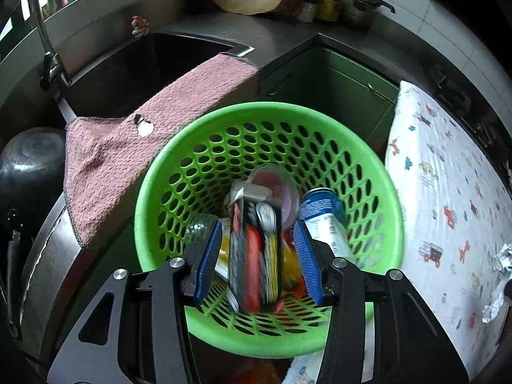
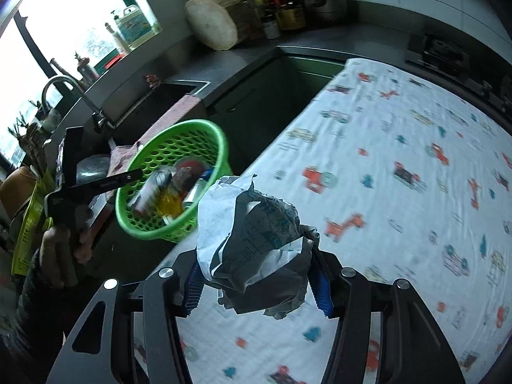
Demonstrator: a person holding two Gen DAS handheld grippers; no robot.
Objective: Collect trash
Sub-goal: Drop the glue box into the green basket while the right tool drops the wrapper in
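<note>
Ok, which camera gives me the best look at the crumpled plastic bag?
The right wrist view: the crumpled plastic bag fills the centre, pinched in the right gripper above the patterned tablecloth. The left wrist view catches only a small crumpled scrap of it at the right edge.

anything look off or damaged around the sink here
Yes: the pink towel draped over the sink edge has a small torn hole in it, near the green basket rim. Nothing looks spilled.
</note>
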